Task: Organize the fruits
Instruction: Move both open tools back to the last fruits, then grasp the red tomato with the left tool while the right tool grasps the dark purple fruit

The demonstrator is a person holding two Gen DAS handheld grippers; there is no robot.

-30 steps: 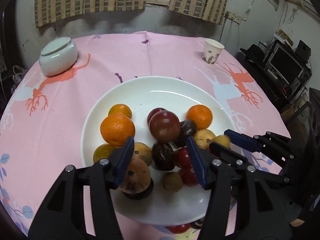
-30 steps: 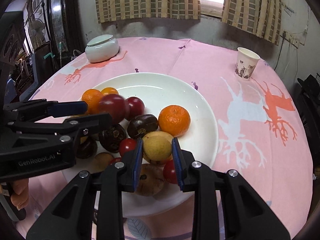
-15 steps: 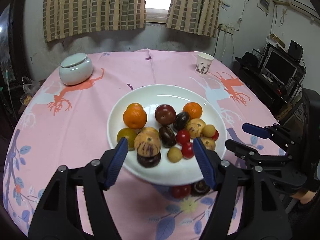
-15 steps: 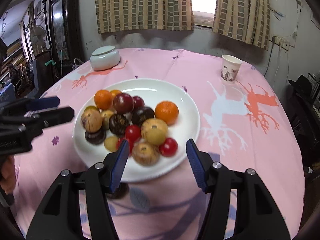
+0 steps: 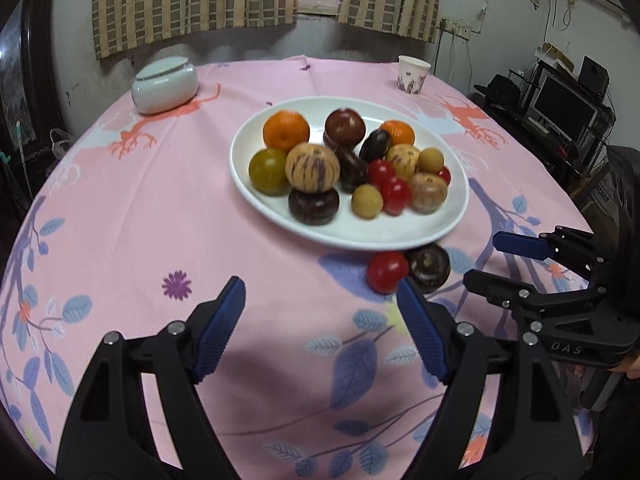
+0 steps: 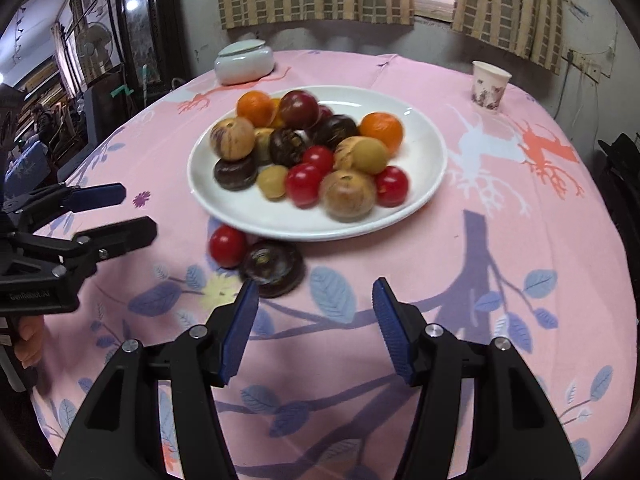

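Observation:
A white plate (image 5: 452, 224) (image 6: 424, 196) in the middle of the pink table holds several fruits: oranges, dark plums, striped melons, red tomatoes and small yellow ones. A red tomato (image 5: 387, 271) (image 6: 228, 245) and a dark round fruit (image 5: 429, 268) (image 6: 273, 267) lie on the cloth just before the plate's near rim. My left gripper (image 5: 320, 332) is open and empty, low over the cloth short of them. My right gripper (image 6: 314, 324) is open and empty, also short of the plate. Each gripper shows in the other's view, the left (image 6: 112, 212) and the right (image 5: 504, 264).
A white lidded jar (image 5: 165, 85) (image 6: 244, 60) stands at the back left. A paper cup (image 5: 413, 75) (image 6: 489, 84) stands at the back right. Dark furniture and electronics (image 5: 560, 108) stand beyond the table's right edge.
Both grippers have pulled back and up from the plate. The right one was nearly shut around a yellowish fruit and has opened wide, leaving it on the plate.

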